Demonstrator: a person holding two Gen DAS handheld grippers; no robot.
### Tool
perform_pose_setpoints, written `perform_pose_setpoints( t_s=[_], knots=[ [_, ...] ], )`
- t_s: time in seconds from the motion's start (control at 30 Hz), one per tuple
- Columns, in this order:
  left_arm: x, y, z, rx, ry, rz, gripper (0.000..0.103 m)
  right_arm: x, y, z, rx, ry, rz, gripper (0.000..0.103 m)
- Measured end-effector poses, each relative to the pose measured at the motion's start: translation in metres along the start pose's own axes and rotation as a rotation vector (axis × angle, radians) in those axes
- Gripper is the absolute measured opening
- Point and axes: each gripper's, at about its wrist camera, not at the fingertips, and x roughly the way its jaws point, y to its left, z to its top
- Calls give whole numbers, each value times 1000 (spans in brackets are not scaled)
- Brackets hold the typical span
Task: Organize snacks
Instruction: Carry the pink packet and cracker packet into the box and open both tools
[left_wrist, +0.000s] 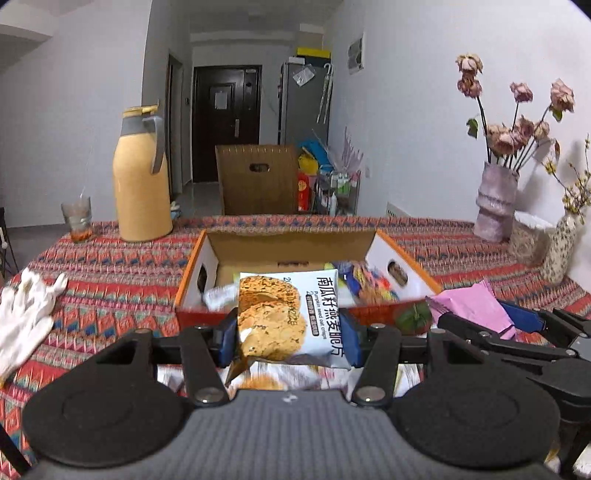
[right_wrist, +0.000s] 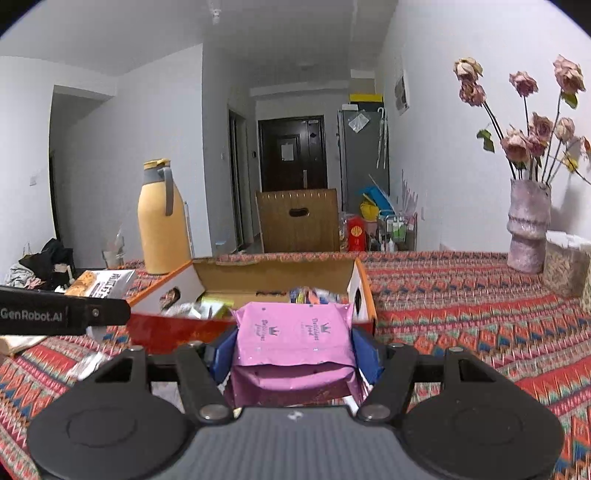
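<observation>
Gripping: left gripper (left_wrist: 289, 334) half-open, clamps oat crisp packet (left_wrist: 291, 317) | right gripper (right_wrist: 294, 350) half-open, clamps pink packet (right_wrist: 293, 338)

You see a light-blue oat-crisp packet (left_wrist: 291, 317) and a pink snack packet (right_wrist: 295, 339) raised before the open cardboard box (left_wrist: 295, 242), where more snacks (left_wrist: 369, 282) lie jumbled.

White-walled room with a hallway

A dark door (left_wrist: 226, 122) ends the hallway, a grey fridge (left_wrist: 304, 105) beside it; a wooden chair (left_wrist: 258, 179) stands behind the patterned worktop (left_wrist: 110, 273).
</observation>
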Motion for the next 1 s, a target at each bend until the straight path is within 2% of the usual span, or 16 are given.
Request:
perform_pose_setpoints(
  t_s=[0.57,1.0],
  knots=[
    [68,17,56,-67,-40,39,55,88,10,59,-44,-40,-19,65],
    [135,35,65,-119,12,99,55,160,12,55,-40,47,-71,65]
  ],
)
